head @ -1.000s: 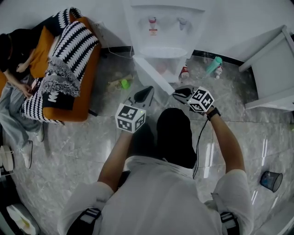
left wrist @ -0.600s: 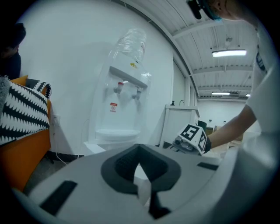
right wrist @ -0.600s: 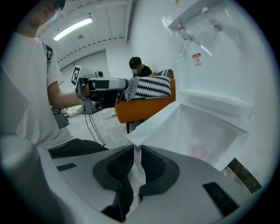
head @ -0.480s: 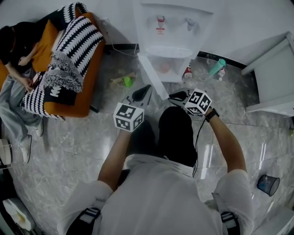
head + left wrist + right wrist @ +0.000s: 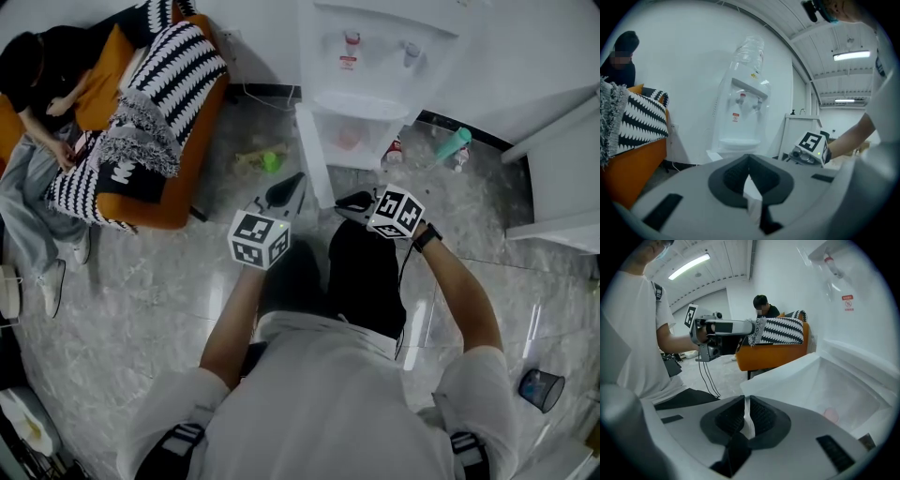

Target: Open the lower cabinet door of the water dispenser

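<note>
— Across the pale marble floor [image 5: 141,309], what is biggest?
— An orange sofa [image 5: 173,211] at the left, with a striped blanket [image 5: 173,75] over it and a person [image 5: 42,70] sitting at its end. Then the white water dispenser [image 5: 380,47] against the wall.
— And its lower door [image 5: 312,155]?
— Swung wide open to the left, so the cabinet [image 5: 361,131] behind it shows.
— The right tongs [image 5: 345,200]?
— At the door's free edge. Their jaws have just been closing, and they pinch a thin white strip of that edge between the pads.
— The left tongs [image 5: 286,190]?
— Closed, tips touching, nothing in them, hanging over the floor just left of the door.
— Smaller things?
— A teal bottle [image 5: 453,142] lies right of the dispenser, a small green thing [image 5: 272,161] left of the door, and a dark cup [image 5: 536,389] far right.
</note>
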Tool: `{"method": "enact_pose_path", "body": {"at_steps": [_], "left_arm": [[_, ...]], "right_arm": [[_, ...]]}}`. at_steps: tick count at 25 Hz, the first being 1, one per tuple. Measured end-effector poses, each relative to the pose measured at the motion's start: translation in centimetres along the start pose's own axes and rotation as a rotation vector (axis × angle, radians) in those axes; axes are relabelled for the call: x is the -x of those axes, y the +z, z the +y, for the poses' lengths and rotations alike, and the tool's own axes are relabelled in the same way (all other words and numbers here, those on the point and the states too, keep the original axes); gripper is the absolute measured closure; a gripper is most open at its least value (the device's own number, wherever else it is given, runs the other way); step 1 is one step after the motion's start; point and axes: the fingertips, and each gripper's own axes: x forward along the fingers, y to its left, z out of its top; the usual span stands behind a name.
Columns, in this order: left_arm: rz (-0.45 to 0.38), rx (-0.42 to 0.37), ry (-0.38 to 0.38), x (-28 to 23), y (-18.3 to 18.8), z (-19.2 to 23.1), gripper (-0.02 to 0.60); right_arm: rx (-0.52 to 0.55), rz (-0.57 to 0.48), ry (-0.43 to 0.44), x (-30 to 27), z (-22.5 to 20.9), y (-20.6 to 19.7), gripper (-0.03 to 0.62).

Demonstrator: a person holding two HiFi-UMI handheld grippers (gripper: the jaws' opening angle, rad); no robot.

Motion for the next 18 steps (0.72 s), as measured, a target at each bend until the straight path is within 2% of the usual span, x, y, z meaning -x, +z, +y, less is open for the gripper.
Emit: {"method": "enact_pose_path", "body": {"at_steps": [18], "left_arm": [[-0.018,0.030,0.092,3.3,-0.3,3.8,0.568]], "right_arm": [[0.046,0.028,0.092,-4.4,1.9,3.1,0.559]]}}
